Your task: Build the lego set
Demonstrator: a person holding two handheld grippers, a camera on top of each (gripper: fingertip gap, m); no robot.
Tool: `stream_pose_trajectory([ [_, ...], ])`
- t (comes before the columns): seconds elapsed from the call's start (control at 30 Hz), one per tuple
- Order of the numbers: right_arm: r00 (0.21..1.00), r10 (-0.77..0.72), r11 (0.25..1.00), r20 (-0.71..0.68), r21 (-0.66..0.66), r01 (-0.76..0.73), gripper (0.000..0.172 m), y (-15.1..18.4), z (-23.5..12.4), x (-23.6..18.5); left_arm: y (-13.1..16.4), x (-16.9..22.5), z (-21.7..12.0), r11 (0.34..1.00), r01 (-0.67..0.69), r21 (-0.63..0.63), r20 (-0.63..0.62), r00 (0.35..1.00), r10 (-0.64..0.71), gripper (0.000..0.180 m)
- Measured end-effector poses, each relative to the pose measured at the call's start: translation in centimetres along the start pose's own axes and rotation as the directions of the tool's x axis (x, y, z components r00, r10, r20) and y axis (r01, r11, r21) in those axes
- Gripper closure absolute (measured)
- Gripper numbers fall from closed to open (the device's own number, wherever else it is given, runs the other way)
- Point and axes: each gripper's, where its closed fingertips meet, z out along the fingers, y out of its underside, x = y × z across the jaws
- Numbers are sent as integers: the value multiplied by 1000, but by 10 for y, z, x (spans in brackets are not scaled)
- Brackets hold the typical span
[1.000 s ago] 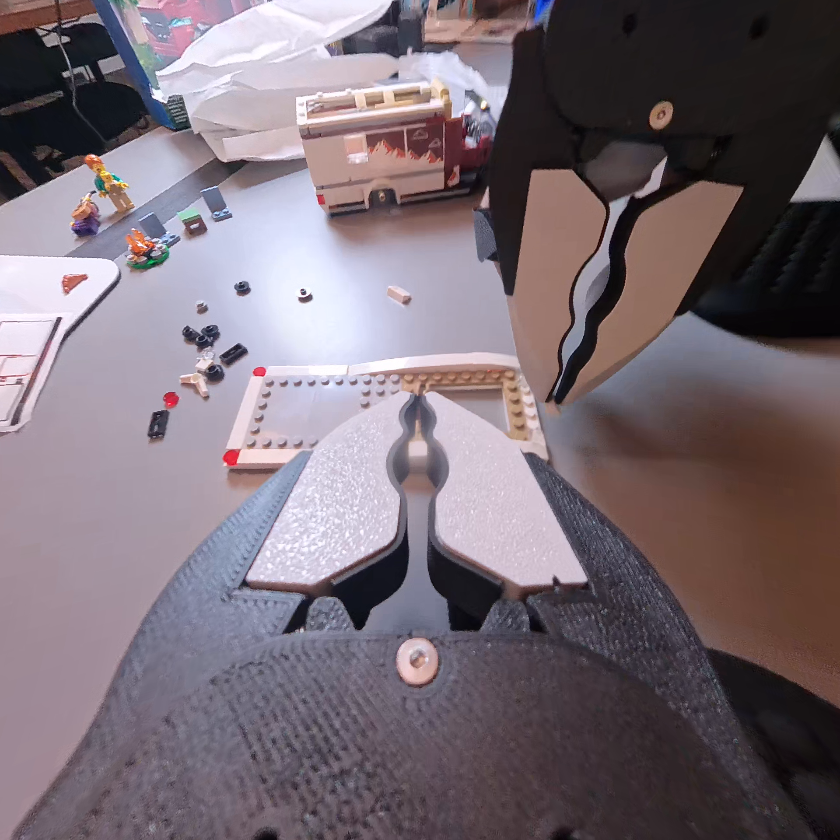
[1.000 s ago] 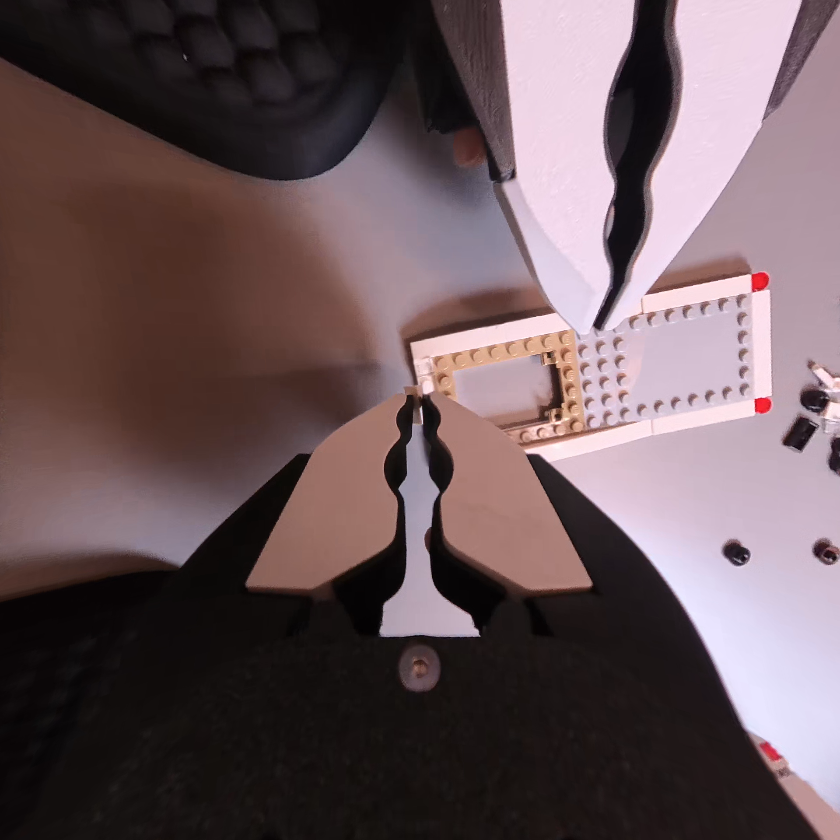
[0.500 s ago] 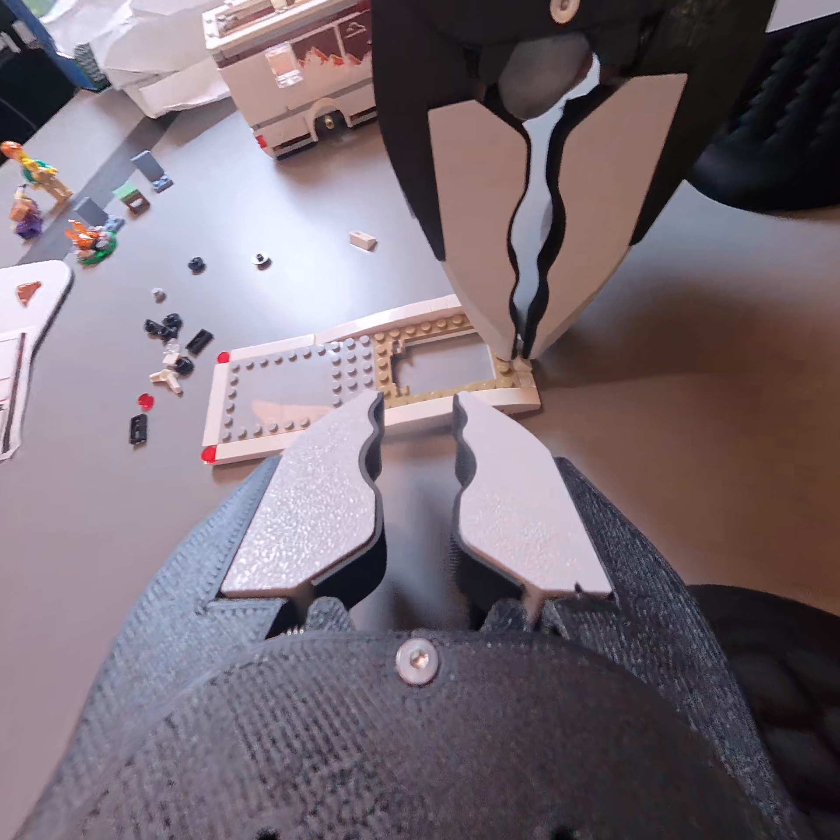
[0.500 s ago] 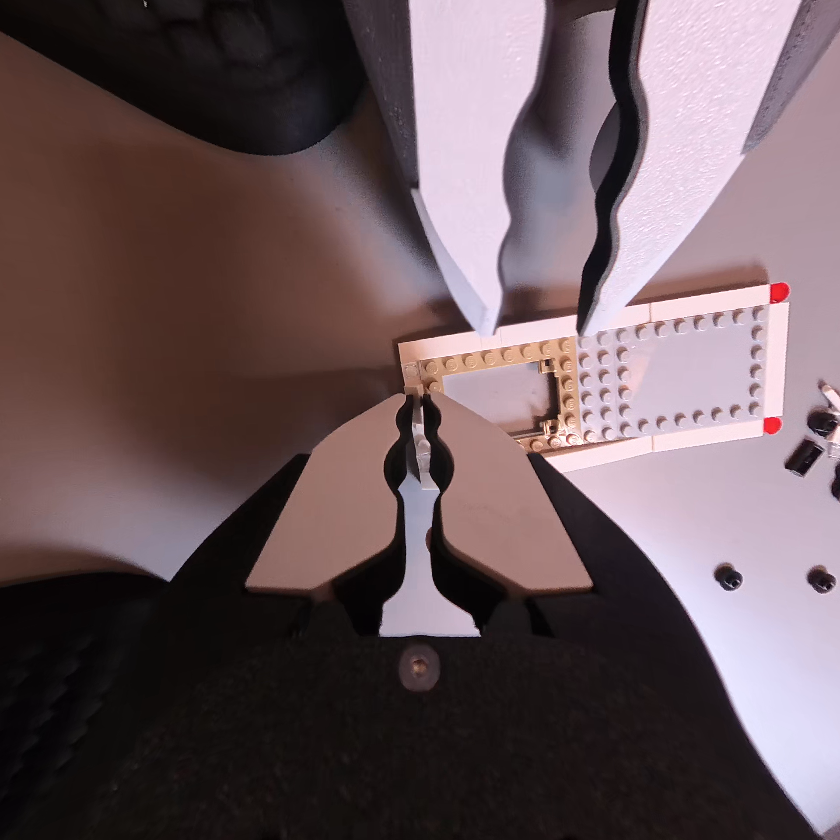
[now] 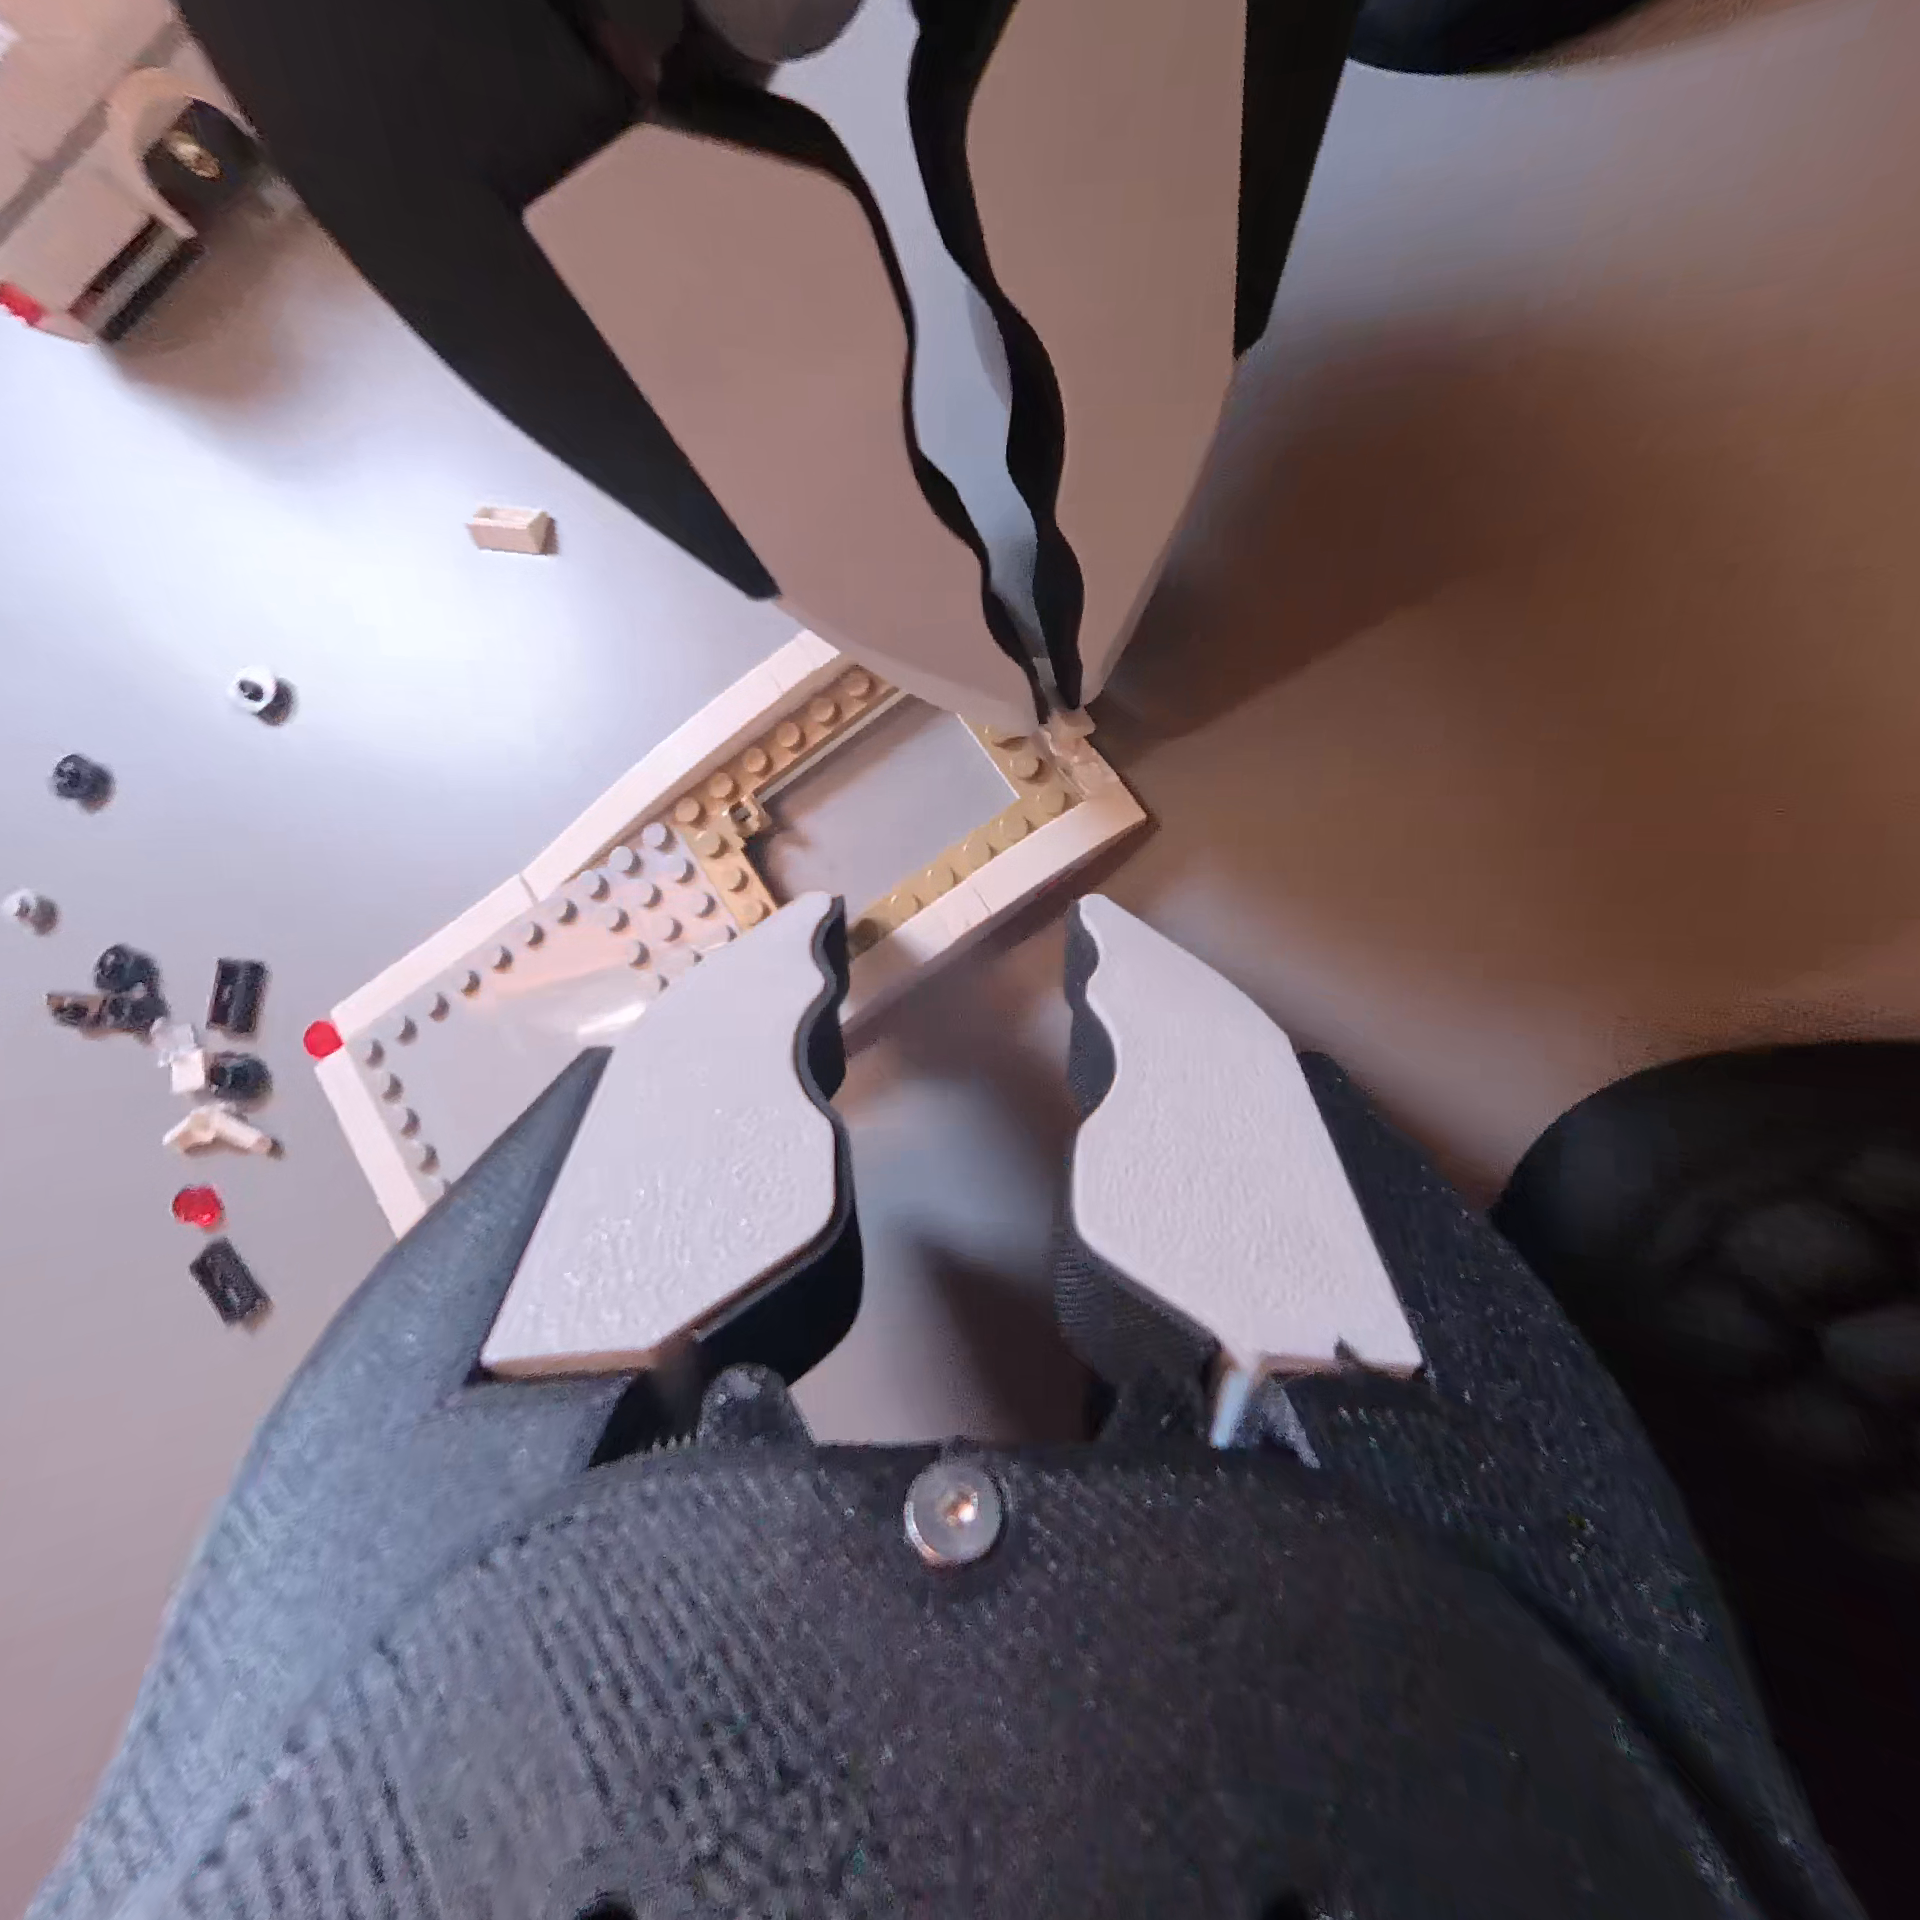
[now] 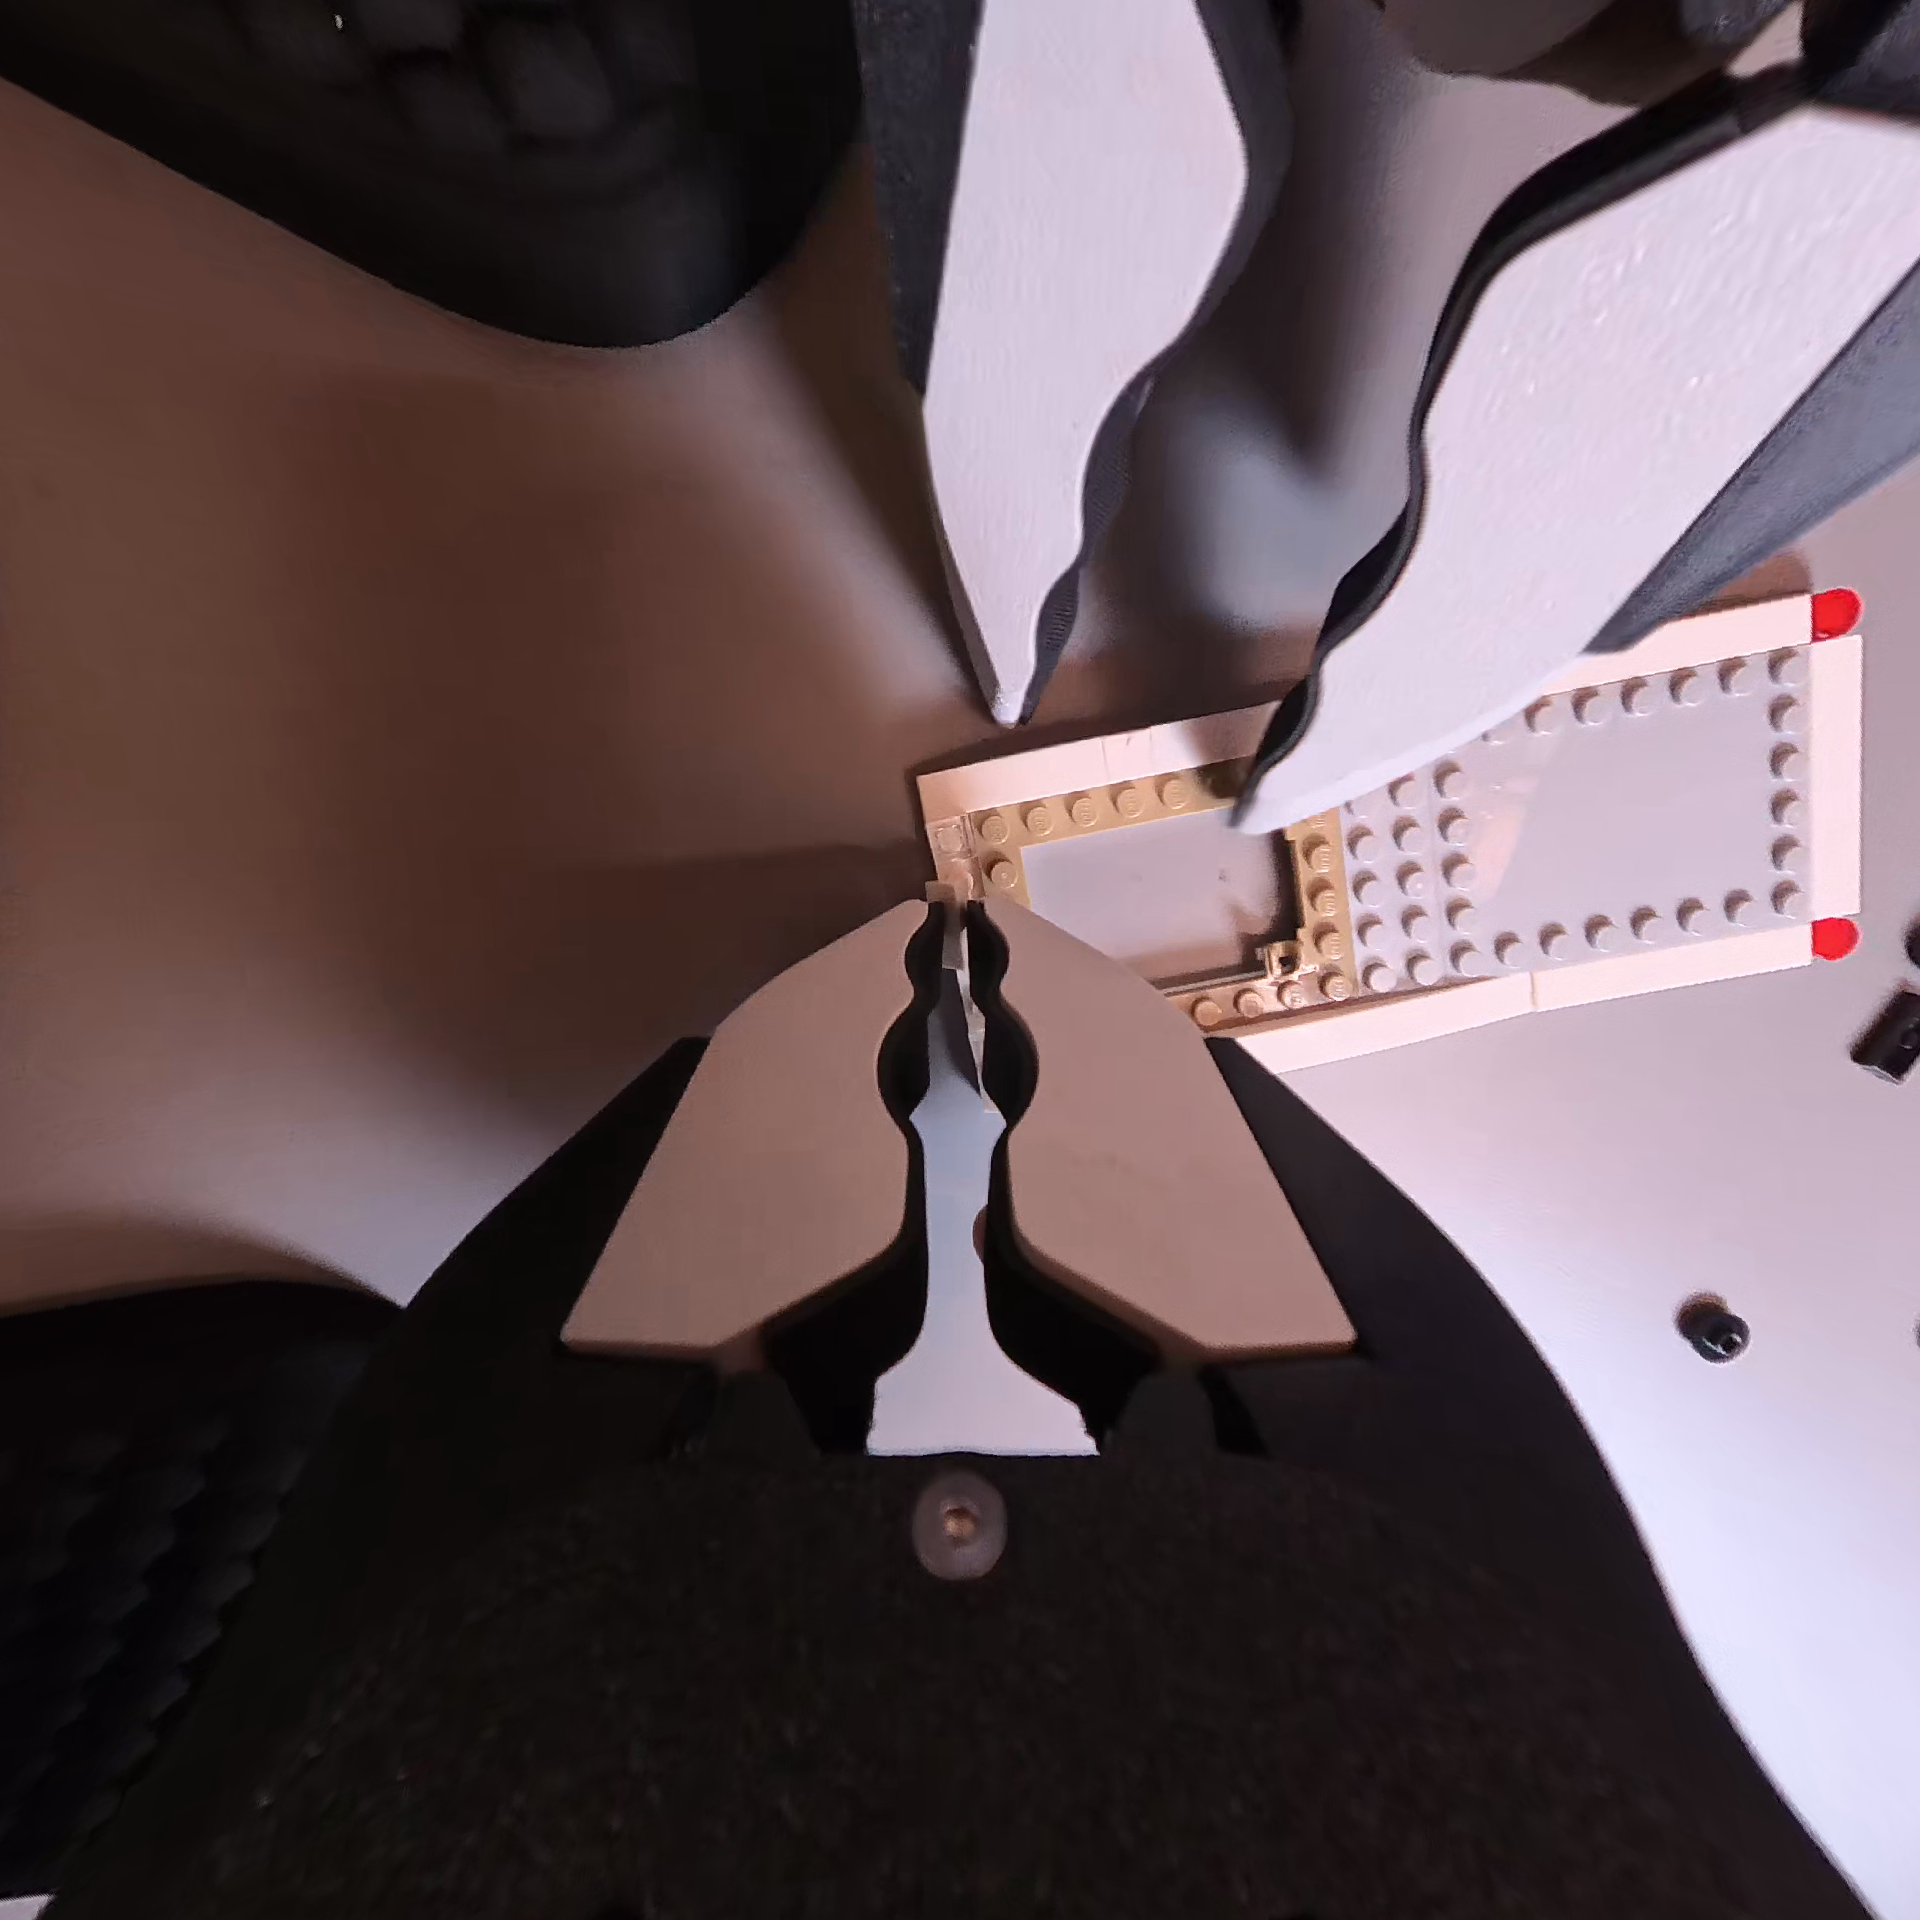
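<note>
A flat brick plate [image 5: 665, 769] with a white rim, a tan frame and a grey studded part lies on the grey table; it also shows in the right wrist view [image 6: 1621, 821]. My right gripper [image 6: 948, 909] is shut on a small white piece [image 6: 951, 935] and holds it at the plate's tan end corner. From the left wrist view, the right gripper [image 5: 1055, 696] comes down from above with that piece [image 5: 1070, 722] at the corner. My left gripper [image 5: 956, 925] is open and empty over the plate's near edge. In the right wrist view the left gripper [image 6: 1127, 758] has one fingertip [image 6: 1262, 805] over the tan frame.
Loose small black parts [image 5: 234, 992], a red round stud [image 5: 197, 1205] and a tan brick [image 5: 509, 530] lie left of the plate. A built camper model [image 5: 104, 260] stands at the far left. A black mesh chair [image 5: 1714, 1247] is beside the table edge. More black parts [image 6: 1709, 1335] lie nearby. Only a small space, under 4 cm, lies between the two pairs of fingers.
My left gripper has opened from shut and now sits over the plate's edge. My right gripper has moved down to the plate's corner, still shut on the small white piece.
</note>
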Motion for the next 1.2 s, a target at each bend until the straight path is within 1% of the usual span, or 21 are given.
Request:
stream_pose_trajectory([
  [0.07, 1000, 8, 1000, 2, 13, -8, 168, 1, -1, 1, 1, 0, 1, 1000, -28, -11, -41, 999, 27, 147],
  [0.13, 999, 35, 999, 14, 25, -35, 168, 1, -1, 2, 2, -4, 1, 999, -44, -15, -53, 998, 43, 154],
  [0.23, 999, 45, 998, 24, 44, -47, 168, 2, -1, 2, 1, -6, 2, 998, -65, 9, -58, 996, 65, 157],
  [0.5, 1000, 13, 999, 24, 44, -14, 168, 2, -1, 3, 2, -6, 1, 994, -75, 74, -62, 995, 79, 159],
  [0.63, 1000, -22, 999, -7, 29, 22, 168, 3, -3, 5, 2, -6, 1, 994, -79, 81, -64, 994, 84, 159],
  [0.87, 999, -27, 998, -40, 53, 29, 168, 3, -6, 6, 1, -6, 1, 993, -75, 91, -64, 995, 81, 159],
  [1.1, 994, -18, 996, -105, 90, 28, 169, 2, -7, 7, 1, -6, 1, 993, -74, 95, -62, 995, 80, 159],
  [1.2, 995, -6, 996, -102, 85, 15, 169, 5, -4, 7, 1, -6, 1, 993, -76, 93, -60, 995, 81, 159],
])
